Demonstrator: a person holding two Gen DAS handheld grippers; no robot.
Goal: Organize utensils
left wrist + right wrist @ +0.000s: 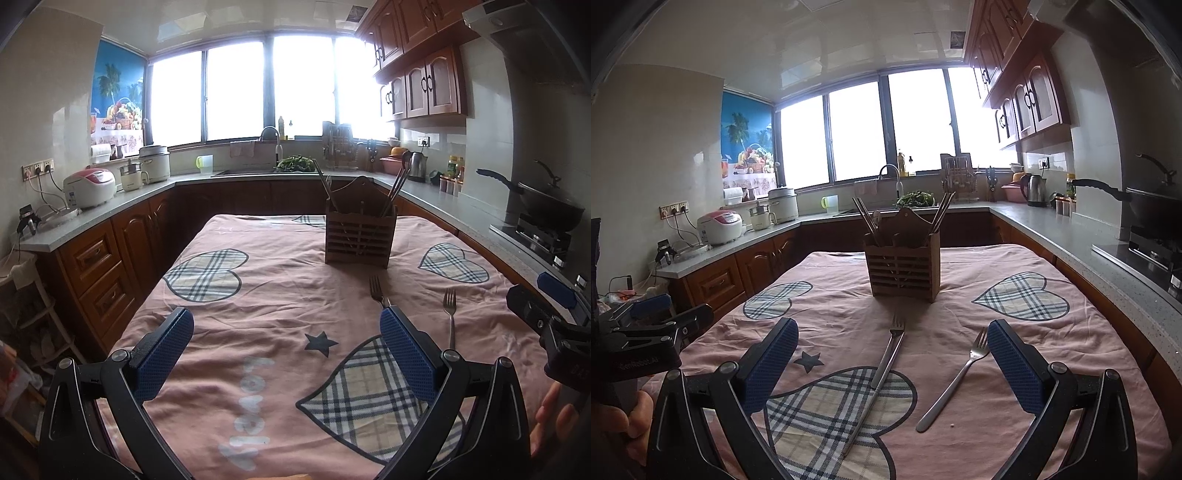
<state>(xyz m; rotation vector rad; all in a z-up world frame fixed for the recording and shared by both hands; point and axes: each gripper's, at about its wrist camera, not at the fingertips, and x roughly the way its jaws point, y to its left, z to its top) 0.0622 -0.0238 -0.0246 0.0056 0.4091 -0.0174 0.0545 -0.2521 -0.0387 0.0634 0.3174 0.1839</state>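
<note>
Two forks lie loose on the pink cloth covering the surface, tines toward the wooden holder (903, 264): one fork (955, 376) nearer the right hand-held gripper (892, 365), the other fork (892, 354) just left of it, with what looks like a pair of metal chopsticks (864, 413) beside or under its handle (hard to separate them). They look light, stiff and slick, and lying flat on soft fabric they should be awkward to pinch; mid-handle seems the best hold. Both grippers hover with fingers spread wide and nothing in them, the left hand-held gripper (286, 350) further from the forks. One holder stands upright beyond, with chopsticks leaning in two compartments.
</note>
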